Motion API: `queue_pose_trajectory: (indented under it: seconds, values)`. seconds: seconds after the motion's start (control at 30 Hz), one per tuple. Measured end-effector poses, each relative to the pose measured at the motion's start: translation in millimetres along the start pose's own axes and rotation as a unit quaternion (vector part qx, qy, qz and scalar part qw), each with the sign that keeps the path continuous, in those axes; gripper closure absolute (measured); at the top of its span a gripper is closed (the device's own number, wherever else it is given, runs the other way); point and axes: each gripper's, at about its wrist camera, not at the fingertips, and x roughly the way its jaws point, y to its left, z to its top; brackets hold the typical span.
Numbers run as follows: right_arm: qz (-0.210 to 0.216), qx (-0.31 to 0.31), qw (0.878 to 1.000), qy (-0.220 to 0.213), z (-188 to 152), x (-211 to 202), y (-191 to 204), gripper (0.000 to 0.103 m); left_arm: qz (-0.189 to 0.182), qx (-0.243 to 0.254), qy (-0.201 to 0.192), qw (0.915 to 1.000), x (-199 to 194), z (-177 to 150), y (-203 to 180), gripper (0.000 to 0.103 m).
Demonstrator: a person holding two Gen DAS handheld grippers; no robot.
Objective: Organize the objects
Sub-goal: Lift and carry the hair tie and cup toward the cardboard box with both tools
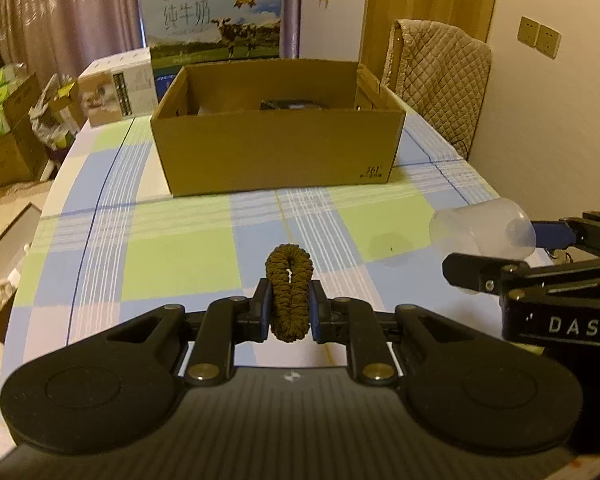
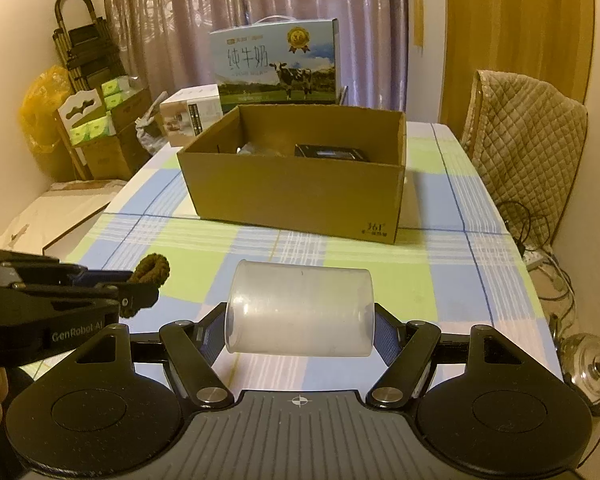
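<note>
My left gripper [image 1: 290,312] is shut on a brown braided hair tie [image 1: 289,280], squeezed upright between the blue pads above the checked tablecloth [image 1: 180,256]. My right gripper [image 2: 300,330] is shut on a clear plastic cup [image 2: 300,312] held sideways between its pads. The same cup [image 1: 484,232] shows at the right edge of the left wrist view, and the hair tie [image 2: 152,270] at the left of the right wrist view. An open cardboard box [image 1: 278,148] stands ahead on the table, with a dark object [image 2: 330,152] inside.
Behind the box stand a milk carton with a cow picture [image 1: 216,16] and a small white box [image 1: 120,86]. A chair with a quilted cover [image 1: 440,72] is at the right. Cartons [image 1: 4,136] crowd the floor at the left. A kettle [image 2: 588,364] sits low right.
</note>
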Motion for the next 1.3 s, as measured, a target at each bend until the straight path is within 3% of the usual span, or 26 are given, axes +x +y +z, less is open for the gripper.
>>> queue_pose_trajectory:
  seconds: [0.6, 1.3]
  values:
    - [0.004, -0.006, 1.0, -0.008, 61.5, 13.6, -23.5, 0.034, -0.015, 0.018, -0.014, 0.9996, 12.1, 66.9, 11.8, 0.088]
    - [0.018, -0.008, 1.0, 0.009, 128.2, 52.8, -52.7, 0.034, -0.032, 0.021, -0.002, 0.9992, 43.0, 139.8, 42.9, 0.088]
